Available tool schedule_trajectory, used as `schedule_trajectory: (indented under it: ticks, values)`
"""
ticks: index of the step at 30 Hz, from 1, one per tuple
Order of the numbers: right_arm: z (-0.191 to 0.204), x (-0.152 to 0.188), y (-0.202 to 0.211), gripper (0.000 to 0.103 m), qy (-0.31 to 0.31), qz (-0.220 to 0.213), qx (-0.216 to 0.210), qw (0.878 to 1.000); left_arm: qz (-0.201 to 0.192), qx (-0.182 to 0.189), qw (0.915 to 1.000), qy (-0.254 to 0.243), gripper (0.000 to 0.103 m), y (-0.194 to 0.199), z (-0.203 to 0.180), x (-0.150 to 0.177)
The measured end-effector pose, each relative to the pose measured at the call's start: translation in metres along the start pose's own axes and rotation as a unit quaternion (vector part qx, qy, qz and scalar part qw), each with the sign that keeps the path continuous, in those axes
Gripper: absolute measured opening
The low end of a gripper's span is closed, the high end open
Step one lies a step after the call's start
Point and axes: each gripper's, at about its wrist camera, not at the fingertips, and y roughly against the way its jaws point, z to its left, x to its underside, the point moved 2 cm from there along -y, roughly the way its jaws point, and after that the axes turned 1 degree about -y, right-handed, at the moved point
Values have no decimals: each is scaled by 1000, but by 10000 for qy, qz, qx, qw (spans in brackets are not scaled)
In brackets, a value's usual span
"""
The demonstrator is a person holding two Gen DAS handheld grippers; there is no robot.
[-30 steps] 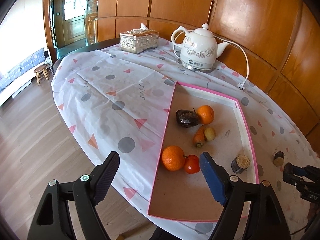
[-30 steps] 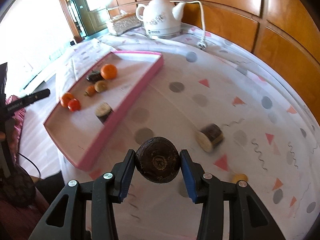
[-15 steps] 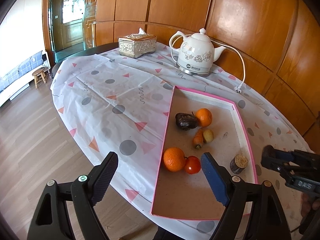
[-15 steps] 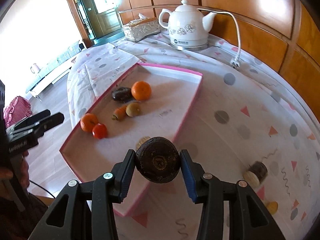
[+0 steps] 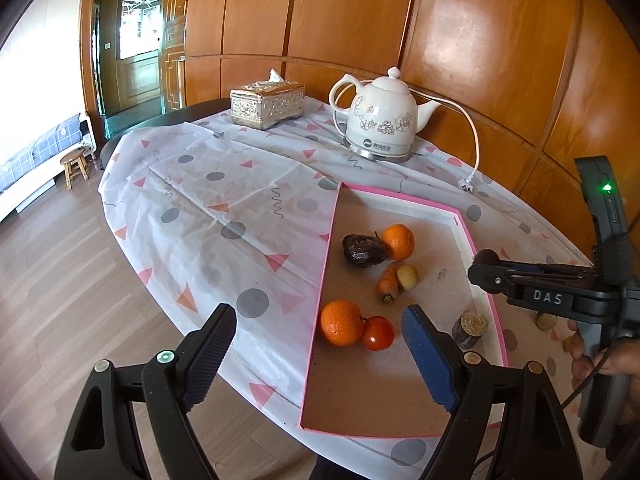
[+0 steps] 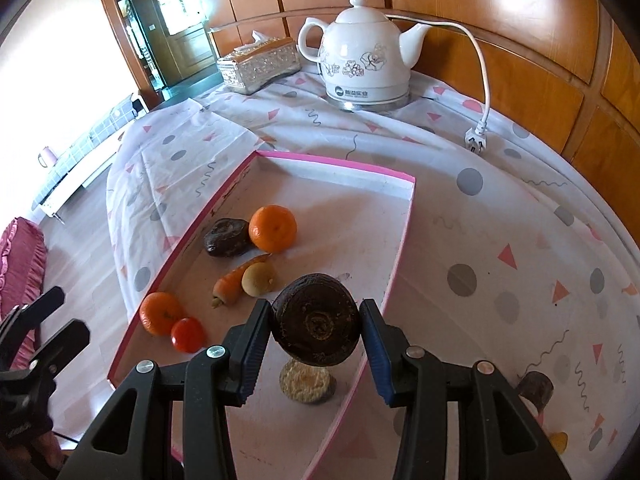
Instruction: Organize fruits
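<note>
My right gripper (image 6: 316, 330) is shut on a dark brown round fruit (image 6: 316, 320) and holds it above the pink-rimmed tray (image 6: 336, 163), over its right part. It also shows in the left wrist view (image 5: 486, 266). In the tray lie two oranges (image 6: 273, 228) (image 6: 161, 313), a tomato (image 6: 187, 334), a carrot (image 6: 232, 280), a small yellow-brown fruit (image 6: 258, 279), a dark wrinkled fruit (image 6: 227, 237) and a cut brown piece (image 6: 307, 382). My left gripper (image 5: 320, 354) is open and empty near the tray's near left edge.
A white kettle (image 6: 362, 54) with cord and plug (image 6: 476, 138) and a tissue box (image 6: 258, 65) stand at the table's back. Another cut brown piece (image 6: 534, 388) and a yellow bit (image 6: 558, 440) lie on the cloth right of the tray. The table edge drops to the floor at left.
My right gripper has carried the dark round fruit left, from over the cloth to over the tray. My left gripper stayed open and has drawn back a little.
</note>
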Motion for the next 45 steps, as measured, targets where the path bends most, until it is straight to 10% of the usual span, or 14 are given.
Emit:
schedule_trajectory:
  ticks: [29, 45]
  values:
    - [2, 17, 13, 48, -146, -161, 14, 9998, 144, 28, 9999, 50, 90, -3, -1, 4]
    - [-16, 48, 74, 49, 482, -1040, 871, 9896, -415, 73, 9991, -21, 103, 17, -9, -3]
